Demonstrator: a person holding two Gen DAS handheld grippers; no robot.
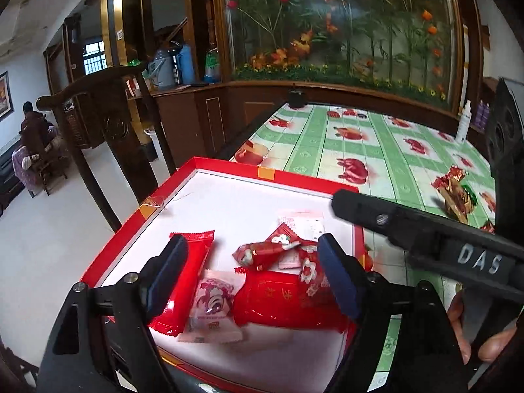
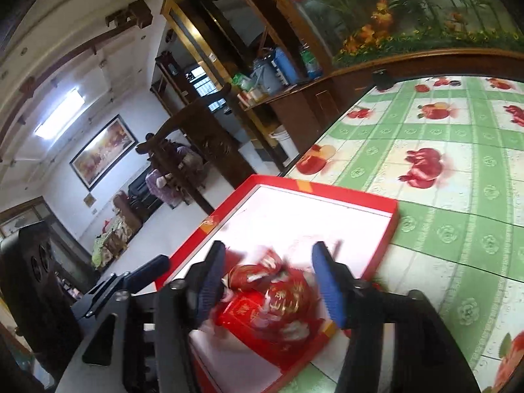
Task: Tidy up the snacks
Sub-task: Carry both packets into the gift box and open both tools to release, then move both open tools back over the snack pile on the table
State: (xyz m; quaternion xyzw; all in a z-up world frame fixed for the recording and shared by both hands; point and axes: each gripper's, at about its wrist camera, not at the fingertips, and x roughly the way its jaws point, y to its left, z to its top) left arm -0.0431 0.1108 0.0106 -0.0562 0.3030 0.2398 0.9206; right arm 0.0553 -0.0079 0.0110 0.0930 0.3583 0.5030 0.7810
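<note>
A red box lid with a white inside point(image 1: 235, 203) lies on the table and holds several snack packets: a long red packet point(image 1: 193, 255), a pink-white packet point(image 1: 213, 308), a large red packet point(image 1: 281, 298) and small red flowered packets point(image 1: 262, 252). My left gripper point(image 1: 252, 258) is open above these packets, empty. My right gripper point(image 2: 268, 262) is open over the same box point(image 2: 327, 209), above blurred red packets point(image 2: 281, 298). The right gripper's body point(image 1: 425, 235) shows in the left wrist view. More wrapped snacks point(image 1: 455, 193) lie on the tablecloth at the right.
The table has a green checked cloth with fruit prints point(image 1: 376, 150). A dark wooden chair point(image 1: 111, 124) stands left of the table. A white bottle point(image 1: 463, 124) stands at the far right edge. A wooden cabinet with a flower panel point(image 1: 327, 32) stands behind.
</note>
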